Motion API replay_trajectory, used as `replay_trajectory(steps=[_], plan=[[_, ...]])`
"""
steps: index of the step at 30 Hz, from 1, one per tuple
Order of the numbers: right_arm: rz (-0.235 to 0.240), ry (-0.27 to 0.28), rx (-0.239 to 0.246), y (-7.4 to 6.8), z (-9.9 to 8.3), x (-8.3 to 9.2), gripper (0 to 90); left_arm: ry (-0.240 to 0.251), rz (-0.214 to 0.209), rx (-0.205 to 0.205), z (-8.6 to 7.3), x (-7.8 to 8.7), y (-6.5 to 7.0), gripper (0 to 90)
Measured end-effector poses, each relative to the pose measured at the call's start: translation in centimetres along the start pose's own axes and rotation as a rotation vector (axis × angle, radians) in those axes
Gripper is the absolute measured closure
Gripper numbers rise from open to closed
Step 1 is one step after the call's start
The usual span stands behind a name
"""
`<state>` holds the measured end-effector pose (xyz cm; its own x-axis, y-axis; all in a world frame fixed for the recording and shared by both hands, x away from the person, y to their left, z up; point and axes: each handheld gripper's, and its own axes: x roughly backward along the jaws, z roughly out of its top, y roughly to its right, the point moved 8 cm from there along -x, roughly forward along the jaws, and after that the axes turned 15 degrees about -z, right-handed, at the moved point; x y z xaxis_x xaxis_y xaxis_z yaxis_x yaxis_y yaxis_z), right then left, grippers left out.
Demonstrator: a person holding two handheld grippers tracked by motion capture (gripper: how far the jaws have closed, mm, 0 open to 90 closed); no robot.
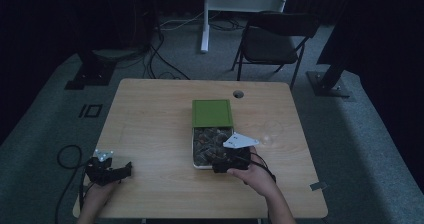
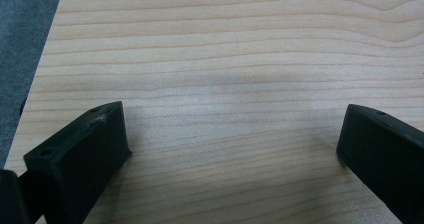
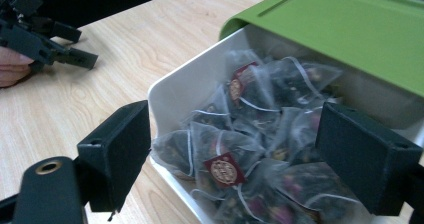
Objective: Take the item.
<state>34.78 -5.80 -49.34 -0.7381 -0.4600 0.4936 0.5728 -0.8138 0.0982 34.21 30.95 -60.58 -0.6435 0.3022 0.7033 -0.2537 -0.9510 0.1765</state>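
The right gripper (image 3: 235, 159) hovers with its jaws spread wide and nothing between them but air, poised just over the near end of a white box (image 3: 175, 91). Directly below and ahead of its jaws lies a heap of clear pyramid tea bags (image 3: 250, 134), several with small dark red tags; one tag sits almost midway between the two jaws. The gripper's left jaw hangs over the box's near corner and the bare wood beside it, its right jaw over the bags toward the box's other side. Just beyond the jaws, a green lid (image 3: 345, 29) covers the far part of the box, slid back so the near half stands open. In the high view the right gripper (image 1: 231, 160) sits at the near end of the white box (image 1: 194, 156), with the green lid (image 1: 212, 113) farther along the table (image 1: 150, 124).

Well off to the right gripper's left, near the table's front left corner, the left gripper (image 1: 107, 170) is held low in a hand (image 1: 97, 191). Its own view shows the left gripper (image 2: 235, 139) with jaws wide apart and empty, bare wood grain of the table (image 2: 240, 59) running ahead of them and grey floor (image 2: 20, 49) past the table's edge to its left. From the right gripper view it appears as a dark shape (image 3: 37, 31) at the far left.

Beyond the table stand a dark folding chair (image 1: 272, 41) and a white stand (image 1: 235, 4) on the carpet.
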Motion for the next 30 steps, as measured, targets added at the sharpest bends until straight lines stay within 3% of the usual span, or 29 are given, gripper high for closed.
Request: replay_trajectory(steps=[12,24,30], plan=[[0.010,-0.027,0.021,-1.4,-0.8,-1.5,24.1,0.000,0.000,0.000,0.0,0.0,0.0,0.5],[-0.003,-0.089,0.031,-1.4,-2.6,-2.5,52.0,0.000,0.000,0.000,0.0,0.0,0.0,0.5],[0.000,-0.115,0.041,-1.5,-3.3,-3.0,52.2,0.000,0.000,0.000,0.0,0.0,0.0,0.5]])
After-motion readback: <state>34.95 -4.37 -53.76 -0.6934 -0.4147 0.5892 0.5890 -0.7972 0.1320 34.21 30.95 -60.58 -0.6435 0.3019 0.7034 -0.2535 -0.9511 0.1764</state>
